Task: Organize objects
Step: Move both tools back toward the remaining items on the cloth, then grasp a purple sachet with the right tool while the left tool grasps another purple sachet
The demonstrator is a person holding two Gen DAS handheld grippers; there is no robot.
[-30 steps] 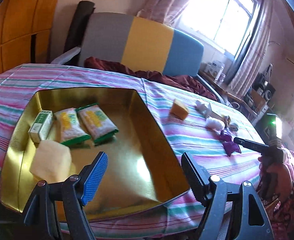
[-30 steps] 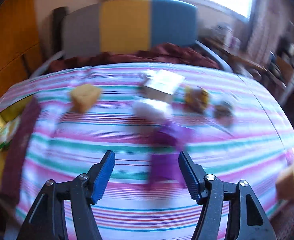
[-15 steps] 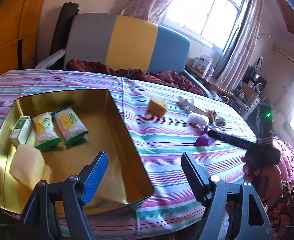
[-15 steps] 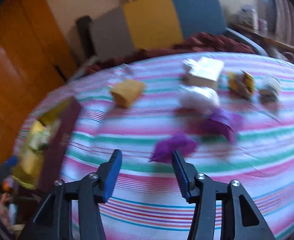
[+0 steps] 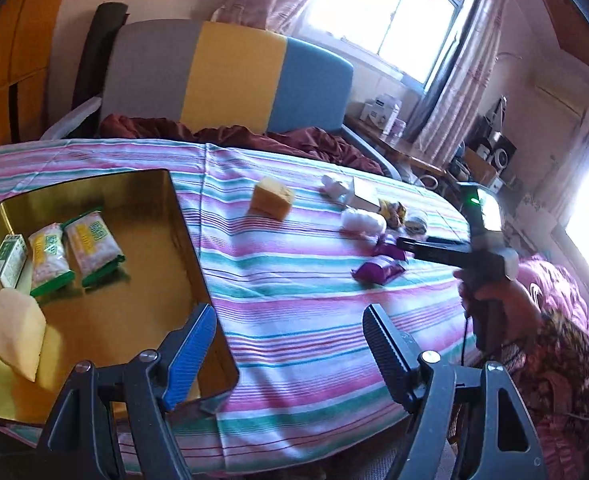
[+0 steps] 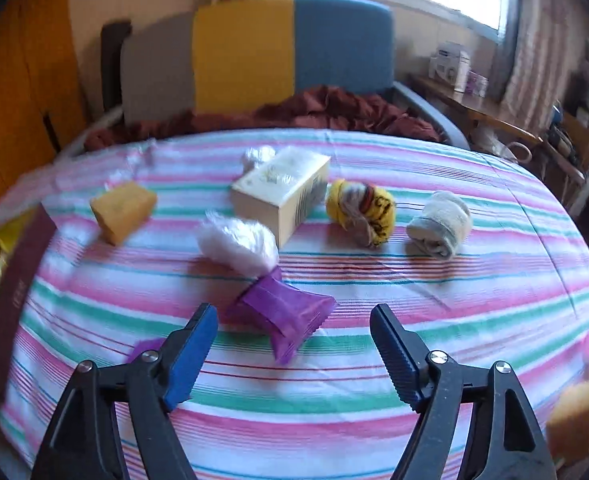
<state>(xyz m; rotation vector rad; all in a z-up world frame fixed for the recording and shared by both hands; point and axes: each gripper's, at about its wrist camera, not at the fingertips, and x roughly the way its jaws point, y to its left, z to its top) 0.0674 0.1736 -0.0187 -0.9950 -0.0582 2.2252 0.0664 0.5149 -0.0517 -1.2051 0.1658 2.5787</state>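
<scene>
- Cloth [image 6: 334, 412], striped pink, teal and white, covers the whole table, smooth with one crease line running back.
- Tin [image 5: 182, 216], a wide shallow rectangle of glossy gold metal with maroon outer walls, sits on the left part of the cloth.
- Inside the tin lie two crinkly green-and-yellow packets [image 5: 70, 252] side by side, a small green-and-white carton [image 5: 8, 260] against its left wall, and a pale wedge-shaped sponge [image 5: 14, 332] nearer the camera.
- Left gripper [image 5: 288, 354], black frame with ribbed blue pads, hangs over the tin's near right corner, fingers wide apart and empty.
- Right gripper [image 6: 294, 354] has just been opening; its fingers stand apart with nothing between them, just short of a purple foil pouch [image 6: 284, 314] with crimped ends.
- A second purple pouch [image 6: 146, 348] peeks out behind the right gripper's left finger.
- Cream box [image 6: 282, 196], a flat cardboard block, sits mid-table.
- Orange sponge block [image 6: 122, 210] lies left of the box; a fluffy white tuft [image 6: 238, 246] touches the pouch's far end.
- Right of the box sit a yellow rolled sock [image 6: 360, 210] and a grey rolled towel [image 6: 440, 224], both soft bundles.
</scene>
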